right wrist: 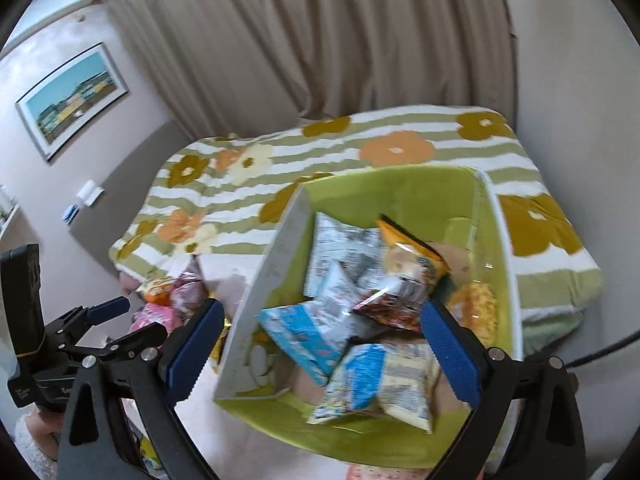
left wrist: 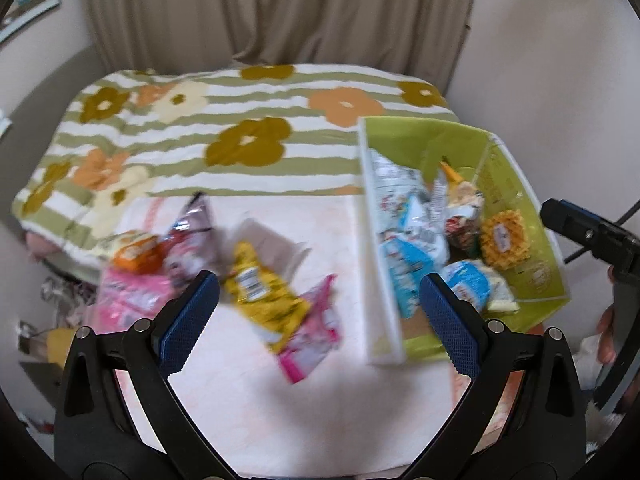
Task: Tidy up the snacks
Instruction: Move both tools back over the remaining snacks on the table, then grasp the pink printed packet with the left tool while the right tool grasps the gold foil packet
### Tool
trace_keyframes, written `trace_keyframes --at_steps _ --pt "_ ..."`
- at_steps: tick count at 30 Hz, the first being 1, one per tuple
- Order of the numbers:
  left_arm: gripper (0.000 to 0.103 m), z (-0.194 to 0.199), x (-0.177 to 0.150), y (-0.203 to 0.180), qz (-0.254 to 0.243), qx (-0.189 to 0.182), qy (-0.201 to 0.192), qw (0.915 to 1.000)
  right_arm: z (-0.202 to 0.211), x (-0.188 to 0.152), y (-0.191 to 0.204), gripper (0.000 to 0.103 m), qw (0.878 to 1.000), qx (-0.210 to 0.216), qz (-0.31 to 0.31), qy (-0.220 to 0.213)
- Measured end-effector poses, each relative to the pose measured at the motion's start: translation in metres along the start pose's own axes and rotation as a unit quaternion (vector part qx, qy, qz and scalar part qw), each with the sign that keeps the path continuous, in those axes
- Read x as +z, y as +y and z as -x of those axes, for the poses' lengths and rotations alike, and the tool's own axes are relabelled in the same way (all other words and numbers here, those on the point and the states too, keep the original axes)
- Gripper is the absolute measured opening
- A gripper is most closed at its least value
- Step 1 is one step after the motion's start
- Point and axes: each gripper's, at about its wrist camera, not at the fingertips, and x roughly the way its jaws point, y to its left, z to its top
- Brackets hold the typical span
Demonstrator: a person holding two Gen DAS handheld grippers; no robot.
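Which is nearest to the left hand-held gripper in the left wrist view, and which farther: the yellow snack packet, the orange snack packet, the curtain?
From the left hand-held gripper:
1. Yellow snack packet, on the table just ahead, between the fingers.
2. Orange snack packet, farther back on the left, at the table's edge.
3. Curtain, at the back, beyond the flowered blanket.

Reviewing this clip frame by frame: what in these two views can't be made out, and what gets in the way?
- Left wrist view: print on the yellow packet and pink packets, smeared by motion blur.
- Left wrist view: orange packet, brand unreadable, blurred.
- Right wrist view: snacks left of the green box, hidden by its white wall and the right gripper.
- Right wrist view: box's near corner, covered by the gripper's fingers.
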Motion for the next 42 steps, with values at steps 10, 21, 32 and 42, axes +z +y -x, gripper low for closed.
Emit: trace_keyframes --at_steps 10,21,32,42 --pt "0.1 0.018 -0.029 0.079 0.027 0.056 0.011 0.998 -0.008 -0.016 0.053 0.098 0.999 0.017 0.03 0.007" --pt "0.1 0.003 -0.045 0.183 0.026 0.019 0.038 0.9988 -0.048 -0.032 0.151 0.098 0.999 -0.029 0.025 0.01" --pt "0.1 -0.058 -0.049 0.241 -0.049 -0.036 0.095 0.9936 -0.117 -0.056 0.232 0.098 0.994 -0.084 0.021 0.062" --pt "0.1 -0.126 -0.057 0.241 -0.098 -0.068 0.166 0.9789 -0.156 -0.083 0.24 0.098 0.982 -0.157 0.023 0.101"
